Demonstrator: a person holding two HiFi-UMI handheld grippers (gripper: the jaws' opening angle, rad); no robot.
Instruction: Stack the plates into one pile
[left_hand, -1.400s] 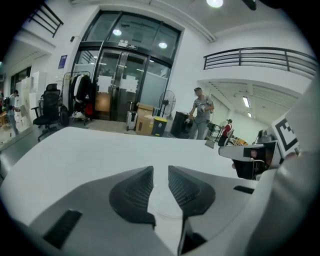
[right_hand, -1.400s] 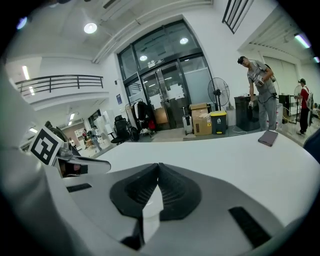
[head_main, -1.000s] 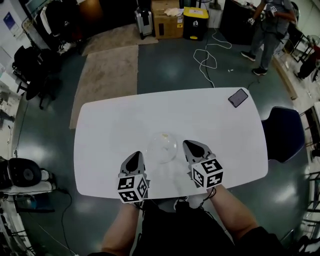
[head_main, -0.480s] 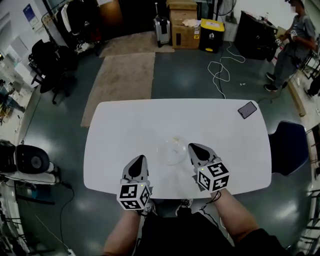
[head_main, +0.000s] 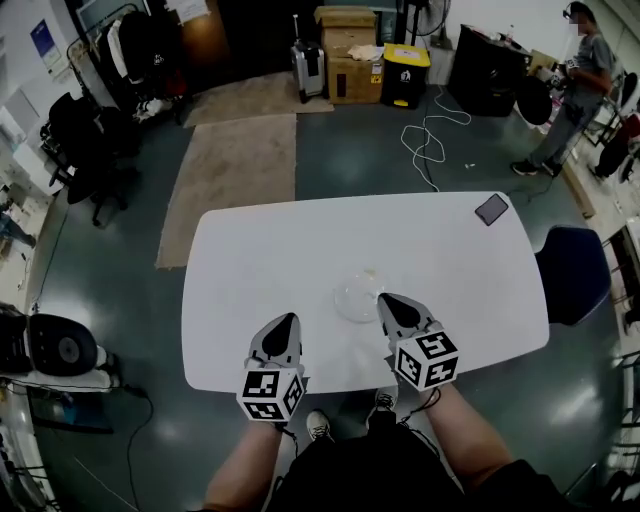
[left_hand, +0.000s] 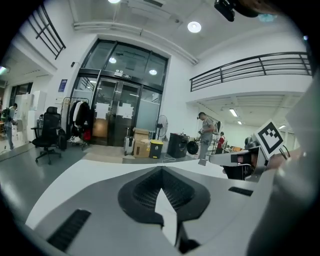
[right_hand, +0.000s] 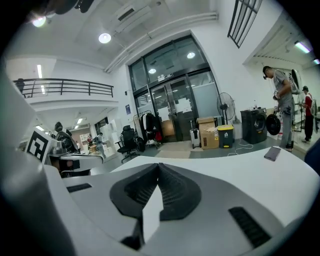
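A pile of clear glass plates (head_main: 358, 297) sits on the white table (head_main: 300, 250), near its front middle. My right gripper (head_main: 388, 300) is shut and empty, its tip just right of the pile and apart from it. My left gripper (head_main: 286, 322) is shut and empty too, over the table's front edge, well left of the pile. In the left gripper view the left gripper (left_hand: 161, 170) has its jaws closed together with nothing between them. The right gripper view shows the right gripper (right_hand: 157, 166) the same way. The plates appear in neither gripper view.
A dark phone (head_main: 492, 209) lies at the table's far right corner. A blue chair (head_main: 572, 272) stands at the right end. A beige rug (head_main: 238, 170), boxes and a yellow-lidded bin (head_main: 405, 61) are beyond the table. A person (head_main: 575, 85) stands far right.
Both grippers have drawn back from the plates toward the table's front edge and risen a little. The pile stays where it was. Both stay shut.
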